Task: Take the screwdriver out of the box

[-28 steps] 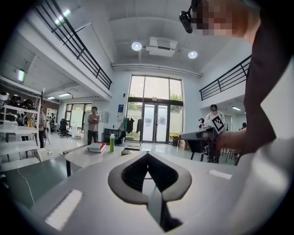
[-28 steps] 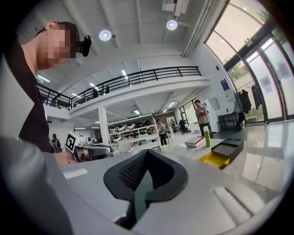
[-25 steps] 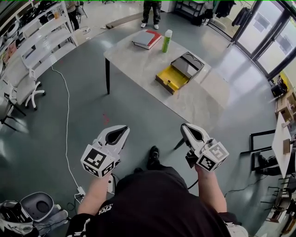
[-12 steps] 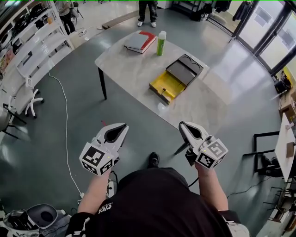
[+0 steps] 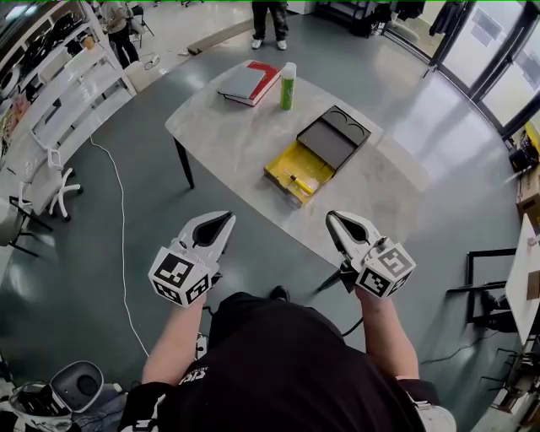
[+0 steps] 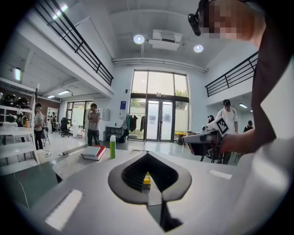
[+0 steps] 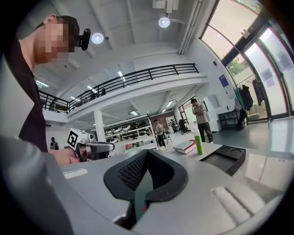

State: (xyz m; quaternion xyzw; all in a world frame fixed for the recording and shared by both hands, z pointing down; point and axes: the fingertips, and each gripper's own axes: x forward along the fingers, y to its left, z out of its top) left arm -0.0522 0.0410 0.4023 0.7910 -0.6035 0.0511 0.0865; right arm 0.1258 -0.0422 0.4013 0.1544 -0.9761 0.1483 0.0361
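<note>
An open yellow box (image 5: 297,172) lies on the marble table (image 5: 228,135), its black lid (image 5: 331,137) folded back beyond it. A small screwdriver (image 5: 298,180) rests inside the yellow tray. Both grippers hover over the floor, short of the table's near edge. My left gripper (image 5: 224,219) is shut and empty, and a sliver of the yellow box (image 6: 146,180) shows through its jaw window. My right gripper (image 5: 334,220) is shut and empty too; the right gripper view shows the black lid (image 7: 225,159) ahead on the right.
A green bottle (image 5: 288,86) and a red and white book (image 5: 247,83) stand at the table's far end. White shelves (image 5: 63,80) and a chair (image 5: 46,173) line the left. A cable (image 5: 123,245) runs over the floor. A person (image 5: 270,21) stands beyond the table.
The table and box have come nearer and lower in the head view as the person walks toward them. Both shut grippers travelled forward together and kept their pose.
</note>
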